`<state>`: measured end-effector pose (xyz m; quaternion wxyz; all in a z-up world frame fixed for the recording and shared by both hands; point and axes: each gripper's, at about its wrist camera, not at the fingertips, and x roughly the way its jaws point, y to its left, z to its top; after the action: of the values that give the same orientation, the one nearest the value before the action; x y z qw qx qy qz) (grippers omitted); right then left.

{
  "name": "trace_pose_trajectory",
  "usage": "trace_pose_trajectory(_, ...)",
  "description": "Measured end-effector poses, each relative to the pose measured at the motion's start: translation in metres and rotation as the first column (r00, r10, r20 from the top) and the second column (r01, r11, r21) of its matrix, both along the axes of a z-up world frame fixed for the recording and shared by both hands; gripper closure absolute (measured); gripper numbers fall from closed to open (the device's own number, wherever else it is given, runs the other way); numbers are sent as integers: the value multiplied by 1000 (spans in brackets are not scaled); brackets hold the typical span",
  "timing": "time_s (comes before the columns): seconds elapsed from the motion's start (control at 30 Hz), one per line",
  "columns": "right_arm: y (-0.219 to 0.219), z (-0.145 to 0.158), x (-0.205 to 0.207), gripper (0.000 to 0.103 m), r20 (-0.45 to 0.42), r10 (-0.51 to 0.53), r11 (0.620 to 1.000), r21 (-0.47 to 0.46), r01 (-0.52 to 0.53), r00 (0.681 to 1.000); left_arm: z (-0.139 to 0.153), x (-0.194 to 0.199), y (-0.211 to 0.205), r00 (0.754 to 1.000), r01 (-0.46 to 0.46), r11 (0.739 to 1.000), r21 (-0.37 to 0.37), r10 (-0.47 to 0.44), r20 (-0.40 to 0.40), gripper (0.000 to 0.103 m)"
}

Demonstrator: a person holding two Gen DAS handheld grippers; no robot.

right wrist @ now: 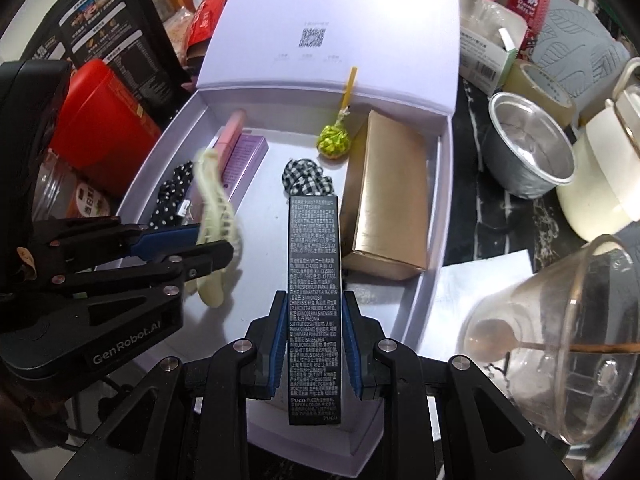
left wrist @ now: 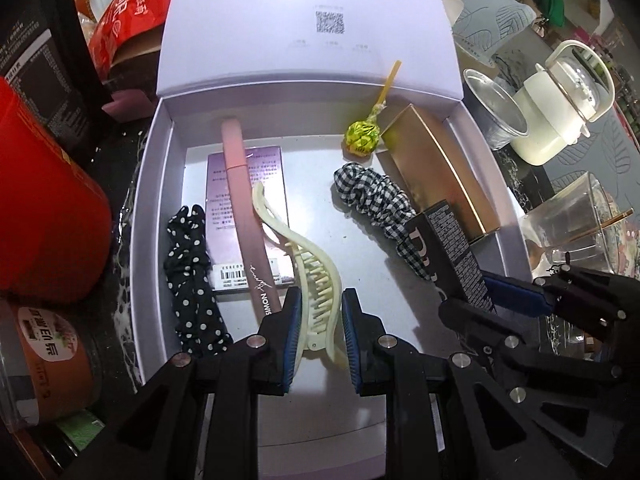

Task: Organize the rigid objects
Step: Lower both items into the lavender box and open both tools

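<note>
My left gripper [left wrist: 320,332] is shut on a cream hair claw clip [left wrist: 308,264], held low over the open lavender box [left wrist: 152,208]. The clip and left gripper [right wrist: 212,248] also show at the left of the right wrist view. My right gripper [right wrist: 314,344] is shut on a slim black printed carton [right wrist: 314,304], also over the box [right wrist: 440,184]; the left wrist view shows this carton [left wrist: 452,256] at right. Inside lie a pink tube [left wrist: 244,204], a purple carton [left wrist: 240,184], a dotted scrunchie [left wrist: 192,276], a checked scrunchie [left wrist: 376,204], a lollipop [left wrist: 362,136] and a gold carton [left wrist: 436,172].
The box lid [left wrist: 308,24] stands up at the back. A red canister [left wrist: 44,208] and dark packets crowd the left. At right stand a foil cup [right wrist: 528,148], a cream kettle [right wrist: 600,176] and a clear glass cup [right wrist: 560,344].
</note>
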<state>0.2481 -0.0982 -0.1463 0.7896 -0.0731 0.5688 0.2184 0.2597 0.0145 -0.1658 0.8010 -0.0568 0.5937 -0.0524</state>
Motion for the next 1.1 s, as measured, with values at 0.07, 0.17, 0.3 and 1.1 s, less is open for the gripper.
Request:
trace_pose_trajectory(0.07, 1, -5, 2, 78, -16, -3, 1000, 7, 3, 1000, -2, 1, 0, 1000, -1, 1000, -5, 1, -4, 82)
trace_pose_trajectory(0.17, 2, -12, 4, 78, -34, -7, 1000, 10, 7, 999, -3, 4, -1, 1000, 7, 1000, 1, -7, -8, 82)
trace_pose_trajectory(0.3, 5, -15, 6, 78, -35, -7, 1000, 2, 7, 999, -4, 7, 0, 1000, 6, 1000, -5, -6, -14, 82)
trace_pose_trajectory(1.1, -4, -9, 9, 61, -44, -78, 997, 8, 78, 996, 21, 10, -11, 999, -34, 993, 116, 32, 19, 82)
